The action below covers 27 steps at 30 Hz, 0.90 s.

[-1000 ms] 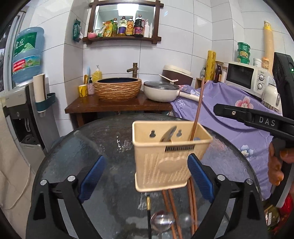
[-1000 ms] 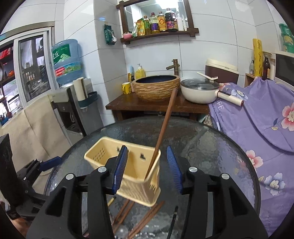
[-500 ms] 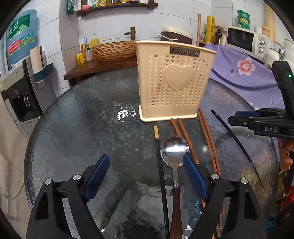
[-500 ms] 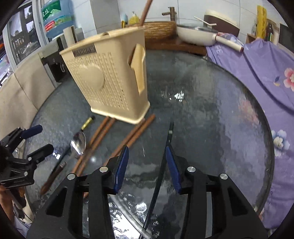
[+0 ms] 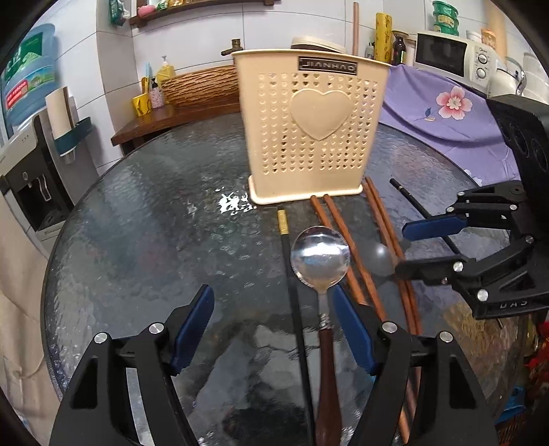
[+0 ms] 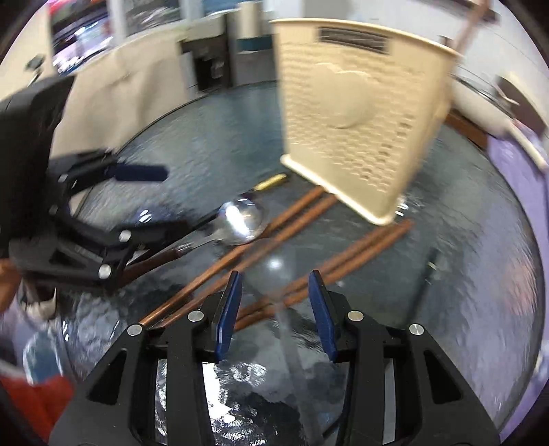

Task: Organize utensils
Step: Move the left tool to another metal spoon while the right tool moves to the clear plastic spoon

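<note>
One brown stick pokes up behind the holder, prob already inside it, so you're barely started; rest is on the glass table. Left to sort, far as you can see: spoon, black chopstick w/ gold tip, two brown pairs running out from the holder's base, plus another thin black stick off to the right. Your left gripper is low over the table, jaws apart and just been closing; spoon neck and the black chopstick lie between the pads, but the pads aren't pressing on either, so nothing's gripped yet. Spoon bowl sits just ahead of the tips, wooden handle runs back under the gripper, right pad nearly on the neck. Your right gripper is also part-open and empty; jaws have narrowed only slightly. Pic is blurred, but the nearer brown pair crosses diagonally right at its tips, other pair just to its left. Holder stands upright beyond both grippers, near but apart, so each pick looks like a short carry.
</note>
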Each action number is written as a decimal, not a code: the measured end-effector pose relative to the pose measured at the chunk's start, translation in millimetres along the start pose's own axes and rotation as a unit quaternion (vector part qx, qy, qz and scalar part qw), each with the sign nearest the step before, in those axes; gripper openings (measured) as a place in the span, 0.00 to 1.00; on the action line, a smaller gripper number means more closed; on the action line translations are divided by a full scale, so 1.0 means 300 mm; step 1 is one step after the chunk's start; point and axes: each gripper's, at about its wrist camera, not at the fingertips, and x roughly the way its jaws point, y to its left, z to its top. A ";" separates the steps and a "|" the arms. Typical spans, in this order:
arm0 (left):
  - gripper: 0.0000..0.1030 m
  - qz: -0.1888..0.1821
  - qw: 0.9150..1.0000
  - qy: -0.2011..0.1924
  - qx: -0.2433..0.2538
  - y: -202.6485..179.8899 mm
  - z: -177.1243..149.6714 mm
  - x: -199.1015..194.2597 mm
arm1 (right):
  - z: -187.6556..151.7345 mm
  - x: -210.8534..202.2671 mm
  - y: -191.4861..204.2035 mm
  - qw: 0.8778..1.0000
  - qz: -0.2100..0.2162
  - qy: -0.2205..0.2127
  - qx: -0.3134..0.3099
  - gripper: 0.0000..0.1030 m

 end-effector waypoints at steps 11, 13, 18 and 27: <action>0.68 0.014 1.000 0.002 -0.010 0.045 -0.009 -0.026 | 0.071 0.096 0.018 0.995 0.030 0.051 -0.077 0.41; 0.68 0.015 1.000 0.002 -0.009 0.046 -0.008 -0.027 | 0.077 0.102 0.013 0.995 0.030 0.055 -0.082 0.42; 0.68 0.012 1.000 0.003 -0.009 0.044 -0.005 -0.027 | 0.091 0.126 -0.009 0.991 0.049 0.076 -0.096 0.43; 0.68 0.002 1.000 0.006 -0.010 0.027 -0.002 -0.022 | 0.145 0.173 -0.009 0.982 0.067 0.117 -0.136 0.44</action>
